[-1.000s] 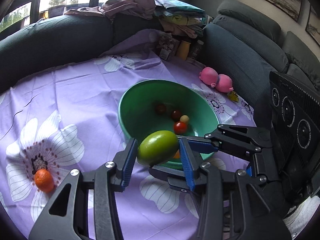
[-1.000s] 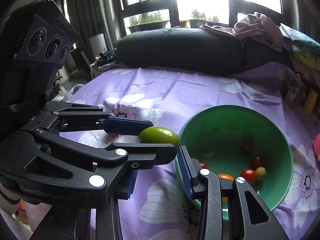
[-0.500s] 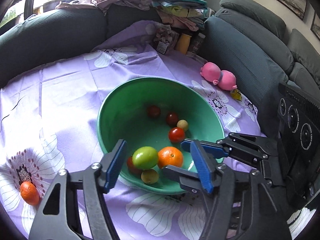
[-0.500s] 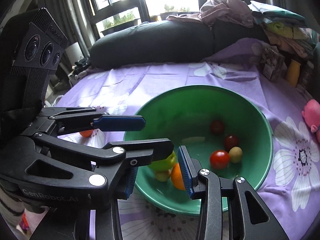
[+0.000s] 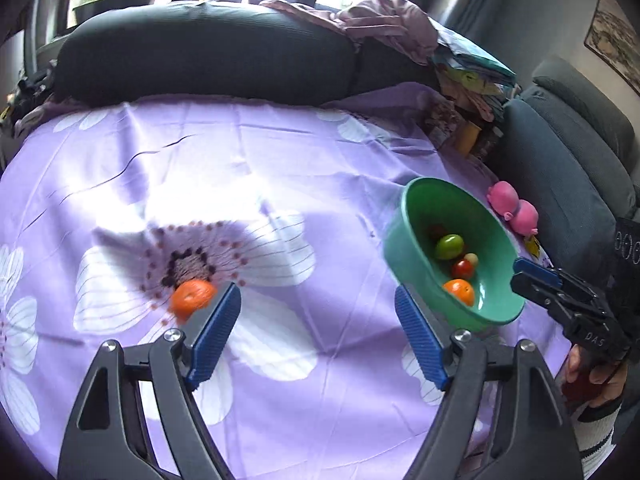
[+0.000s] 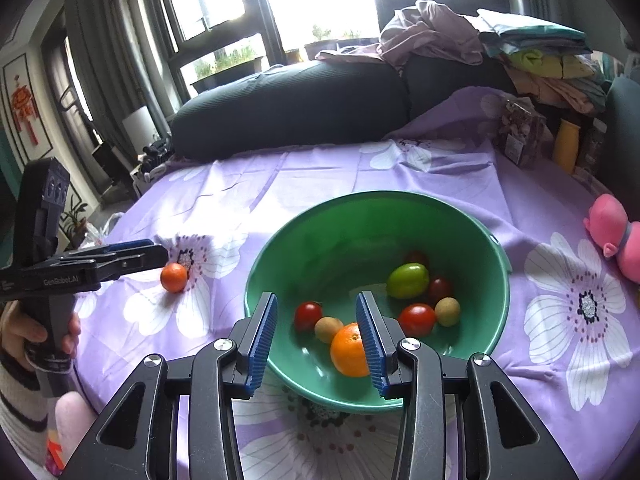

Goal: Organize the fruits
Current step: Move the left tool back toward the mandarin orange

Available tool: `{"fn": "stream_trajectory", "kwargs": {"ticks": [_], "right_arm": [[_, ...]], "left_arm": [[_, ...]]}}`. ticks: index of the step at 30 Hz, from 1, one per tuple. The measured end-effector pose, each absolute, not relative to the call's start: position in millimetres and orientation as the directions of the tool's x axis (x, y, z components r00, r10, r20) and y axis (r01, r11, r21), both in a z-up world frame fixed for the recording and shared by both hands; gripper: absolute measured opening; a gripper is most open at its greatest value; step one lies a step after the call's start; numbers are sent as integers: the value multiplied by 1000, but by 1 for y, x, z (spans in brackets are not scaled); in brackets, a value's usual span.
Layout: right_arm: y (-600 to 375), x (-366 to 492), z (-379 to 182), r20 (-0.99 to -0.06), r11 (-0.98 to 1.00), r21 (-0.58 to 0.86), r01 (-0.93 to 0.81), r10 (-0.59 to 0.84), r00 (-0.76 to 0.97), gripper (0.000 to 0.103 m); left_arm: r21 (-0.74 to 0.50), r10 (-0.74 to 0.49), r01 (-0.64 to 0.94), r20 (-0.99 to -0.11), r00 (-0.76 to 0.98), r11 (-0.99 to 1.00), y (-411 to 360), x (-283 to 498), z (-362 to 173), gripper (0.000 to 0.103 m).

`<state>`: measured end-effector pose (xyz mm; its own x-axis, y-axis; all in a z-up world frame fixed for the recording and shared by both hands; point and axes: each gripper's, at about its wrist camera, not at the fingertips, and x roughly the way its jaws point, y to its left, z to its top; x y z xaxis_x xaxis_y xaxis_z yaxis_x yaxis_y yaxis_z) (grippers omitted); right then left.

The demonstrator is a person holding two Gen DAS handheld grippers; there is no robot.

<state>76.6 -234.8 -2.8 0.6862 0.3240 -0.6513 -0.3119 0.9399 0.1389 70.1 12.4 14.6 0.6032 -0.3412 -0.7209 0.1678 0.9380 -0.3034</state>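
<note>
A: What is different now compared with a moment ago?

B: One second ago the left tool point(image 5: 316, 328) was holding the green fruit point(image 6: 407, 280) between its pads. Now this fruit is lying inside the green bowl point(image 6: 496, 248), near the far side, beside a dark red tomato point(image 6: 440, 288). The left tool is carrying nothing; its jaws are opening wide and only the purple flowered cloth point(image 5: 280, 160) is showing between them.

A: And where is the left tool pointing now?

B: It is turning away from the bowl and is facing the loose tangerine point(image 5: 192, 298), which is lying on the cloth on a big printed flower, well apart from the bowl. The tangerine is sitting just beside the tip of the left pad, but outside the jaws, not between them.

A: What is the right tool point(image 6: 316, 340) doing?

B: It is hovering over the near rim of the bowl with its jaws rather narrow. Nothing is pressed between the pads. Through the gap I am seeing a red tomato point(image 6: 308, 315), a small brownish fruit point(image 6: 328, 330) and part of an orange point(image 6: 350, 350) in the bowl.

A: So how far is the task?

B: I am judging that one more fruit is now delivered, and only the tangerine is remaining outside. The next move probably needs the left tool to shift a little so the tangerine comes between the pads.
</note>
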Motion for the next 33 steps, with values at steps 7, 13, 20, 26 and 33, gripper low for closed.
{"fn": "stream_trajectory", "kwargs": {"ticks": [7,13,20,26,33], "right_arm": [[-199,71,-8,-667,902,140,-409,391,634,41],[-161,72,-24,-708,861,129,-493,428,562,41],[-122,86,-36,-745,830,104,-548,430,510,41],[-92,103,-45,-767,808,79,-583,423,482,41],[-64,117,-54,-788,778,70,-625,427,444,42]], "left_arm": [[-335,-298,48,-754,585,941,53,47,-11,80],[-342,-299,38,-756,582,939,61,41,-16,80],[-341,-304,55,-742,597,939,69,47,-12,80],[-339,-306,59,-744,594,939,75,59,-15,80],[-358,-327,65,-747,579,932,80,74,-18,80]]}}
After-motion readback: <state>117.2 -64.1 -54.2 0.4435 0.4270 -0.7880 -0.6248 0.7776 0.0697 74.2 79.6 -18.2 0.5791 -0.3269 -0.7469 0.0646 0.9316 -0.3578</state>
